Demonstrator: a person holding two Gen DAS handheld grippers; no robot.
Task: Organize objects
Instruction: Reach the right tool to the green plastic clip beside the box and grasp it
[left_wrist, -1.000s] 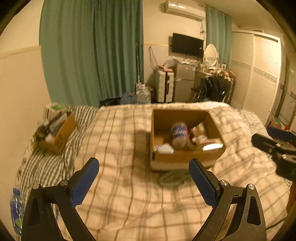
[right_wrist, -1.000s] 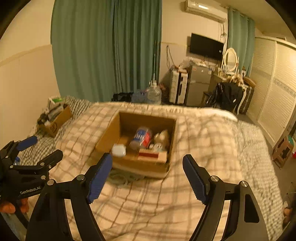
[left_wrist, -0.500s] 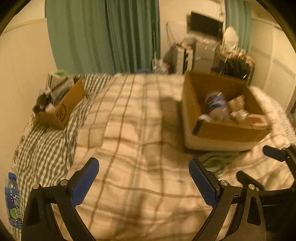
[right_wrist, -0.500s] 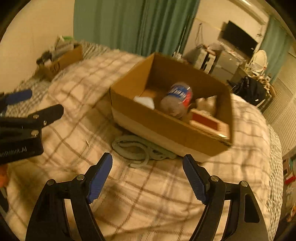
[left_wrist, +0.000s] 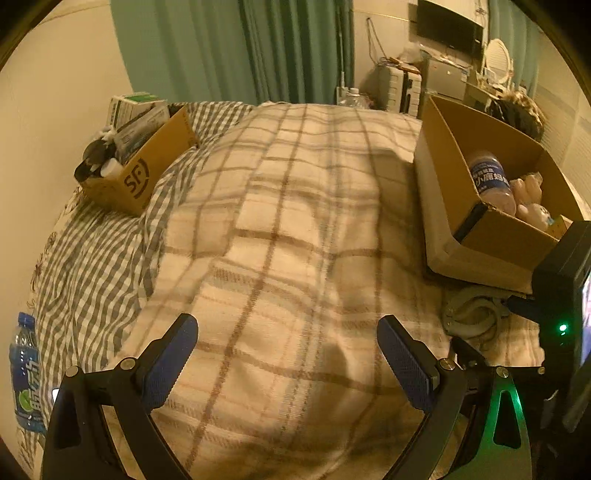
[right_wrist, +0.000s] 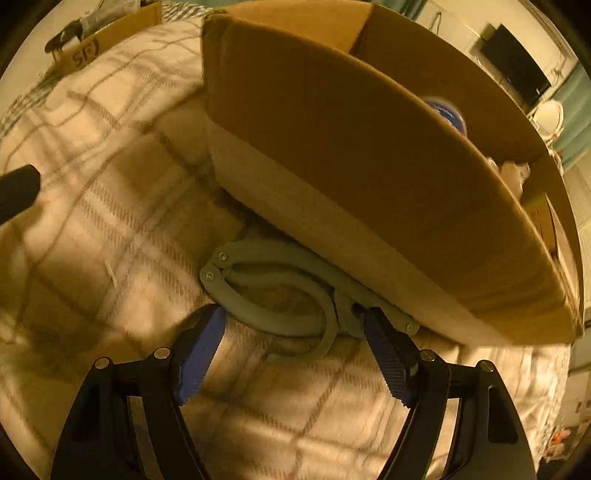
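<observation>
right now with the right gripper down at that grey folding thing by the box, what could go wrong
1. The grey folding hanger lies partly under the cardboard box; pulling it may drag or tip the box with its bottle.
2. The right gripper is open around hinged loops, so closing may catch only one link and let the rest swing.
3. The soft plaid blanket could get pinched too.

- Green curtains (left_wrist: 258, 48) hang behind the bed.
- A wall-mounted TV (left_wrist: 448, 24) sits dark, top right.
- An oval mirror (left_wrist: 498, 61) stands just below it.
- White wardrobe doors (left_wrist: 561, 122) line the right edge.
</observation>
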